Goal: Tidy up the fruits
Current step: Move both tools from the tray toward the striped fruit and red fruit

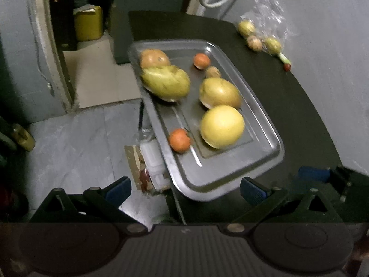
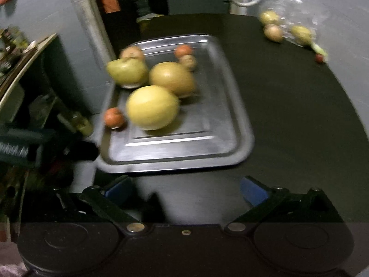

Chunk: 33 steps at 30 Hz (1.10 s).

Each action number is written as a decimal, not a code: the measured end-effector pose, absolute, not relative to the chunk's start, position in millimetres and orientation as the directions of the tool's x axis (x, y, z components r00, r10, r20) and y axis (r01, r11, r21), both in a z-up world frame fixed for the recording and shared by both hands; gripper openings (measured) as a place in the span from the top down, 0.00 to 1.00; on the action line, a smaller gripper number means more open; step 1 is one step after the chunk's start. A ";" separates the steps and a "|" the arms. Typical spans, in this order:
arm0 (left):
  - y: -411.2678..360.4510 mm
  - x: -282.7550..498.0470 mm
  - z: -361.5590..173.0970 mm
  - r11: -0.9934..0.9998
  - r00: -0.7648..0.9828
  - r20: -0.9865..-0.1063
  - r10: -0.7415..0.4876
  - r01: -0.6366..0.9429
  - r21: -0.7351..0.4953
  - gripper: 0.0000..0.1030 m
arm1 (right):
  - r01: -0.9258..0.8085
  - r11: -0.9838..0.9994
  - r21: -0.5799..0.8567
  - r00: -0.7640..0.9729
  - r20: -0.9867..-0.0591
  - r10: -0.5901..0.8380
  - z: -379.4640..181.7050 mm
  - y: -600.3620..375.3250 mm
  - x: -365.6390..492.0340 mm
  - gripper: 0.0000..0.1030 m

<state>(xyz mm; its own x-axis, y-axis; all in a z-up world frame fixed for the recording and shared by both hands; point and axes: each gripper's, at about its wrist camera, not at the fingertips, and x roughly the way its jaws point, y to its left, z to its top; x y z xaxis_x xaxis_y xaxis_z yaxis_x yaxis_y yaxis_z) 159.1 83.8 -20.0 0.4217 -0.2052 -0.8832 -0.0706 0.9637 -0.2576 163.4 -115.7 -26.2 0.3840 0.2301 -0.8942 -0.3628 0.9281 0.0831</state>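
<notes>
While both tongs hang short of the tray, neither has hold of anything. Left gripper (image 1: 185, 189): blue pads wide apart, nothing between them, near corner of the tray just ahead. Right gripper (image 2: 185, 189): same, spread wide and empty, hovering over the dark table (image 2: 299, 115) just short of the tray's near edge. The right gripper's blue pad also shows at the far right of the left view.

Metal tray (image 1: 265, 161) sits on the table with its left edge overhanging the table side. On it:
- big yellow round fruit (image 1: 221, 126), nearest the grippers
- yellow-brown fruit (image 1: 220, 93) right behind it, touching or nearly
- green-yellow mango (image 1: 165, 83) on the left rim
- brownish fruit (image 1: 154, 58) behind the mango, touching it
- orange fruit (image 1: 180, 140) near the left rim, beside the big yellow one
- second orange fruit (image 1: 201, 61) at the far end, small brown fruit (image 1: 213, 72) just beside it

Off the tray, well apart at the table's far right edge: clear plastic bag (image 1: 267, 7) with a few small yellow-green and brown fruits (image 1: 254, 42) at its mouth, plus a small red fruit (image 1: 287, 67) alone by the edge.

Both views are motion-blurred, so fruit types are hard to call. Yellow jerrycan (image 1: 88, 23) stands on the floor beyond the table.
</notes>
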 end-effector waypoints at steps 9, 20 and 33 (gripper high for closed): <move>48.3 169.5 -12.8 0.967 0.396 -0.886 -0.241 0.015 -0.256 0.01 | -0.205 0.979 -0.013 0.494 -0.865 0.092 -12.9 -167.8 175.9 0.01; 6.1 198.0 4.3 0.955 0.428 -0.856 -0.290 0.069 -0.289 0.01 | -0.179 0.978 -0.106 0.668 -0.743 0.041 23.4 -207.9 215.9 0.01; -23.6 253.3 35.2 0.983 0.568 -0.809 -0.152 0.004 -0.182 0.01 | -0.207 0.976 -0.063 0.748 -0.653 0.116 52.9 -240.1 286.8 0.01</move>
<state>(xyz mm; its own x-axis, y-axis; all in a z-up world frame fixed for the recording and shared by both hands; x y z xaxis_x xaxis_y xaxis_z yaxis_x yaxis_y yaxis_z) 253.3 -23.6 35.2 0.5677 -0.1516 -0.8091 0.0036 0.9833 -0.1817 286.8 -240.1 52.9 0.7481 0.1163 -0.6534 -0.2069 0.9763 -0.0632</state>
